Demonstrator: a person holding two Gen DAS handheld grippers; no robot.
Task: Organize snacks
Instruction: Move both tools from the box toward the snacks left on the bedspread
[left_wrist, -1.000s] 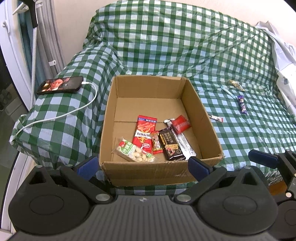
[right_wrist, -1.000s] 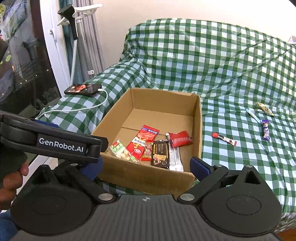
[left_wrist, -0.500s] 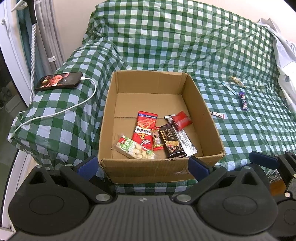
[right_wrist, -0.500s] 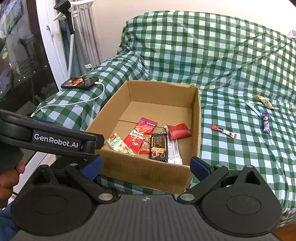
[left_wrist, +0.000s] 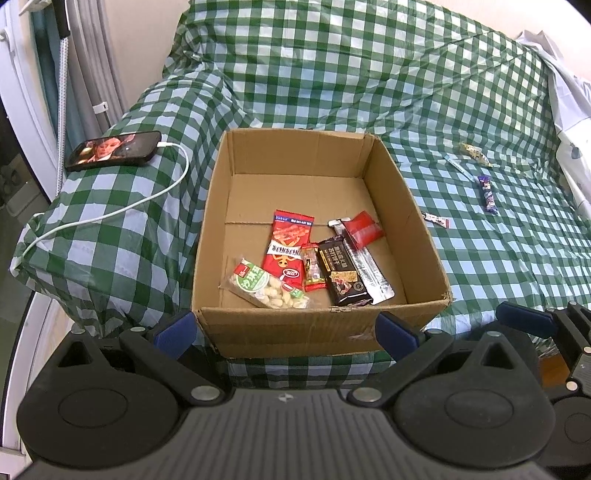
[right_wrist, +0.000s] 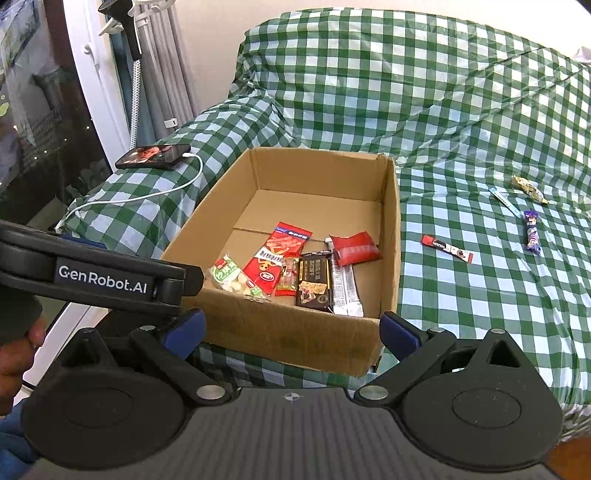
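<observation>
An open cardboard box (left_wrist: 295, 162) (right_wrist: 317, 170) sits on a green checked sofa cover. Inside lie several snacks: a nut bag (left_wrist: 266, 284), a red pack (left_wrist: 288, 247), a dark chocolate bar (left_wrist: 341, 271), a silver bar (left_wrist: 369, 271) and a small red packet (left_wrist: 364, 229). Loose on the cover to the right lie a red-black stick (right_wrist: 447, 248), a purple bar (right_wrist: 532, 230), a blue-white stick (right_wrist: 503, 195) and a gold candy (right_wrist: 530, 188). My left gripper (left_wrist: 284, 330) is open and empty in front of the box. My right gripper (right_wrist: 291, 328) is open and empty too.
A phone (left_wrist: 114, 149) with a white charging cable (left_wrist: 122, 210) lies on the sofa arm left of the box. A window and curtain stand at far left (right_wrist: 55, 92). White fabric (left_wrist: 569, 103) lies at the sofa's right end. The left gripper's body (right_wrist: 96, 280) shows in the right wrist view.
Both grippers have risen and pulled back slightly, so the box sits lower and smaller in view. Nothing was picked up or moved.
</observation>
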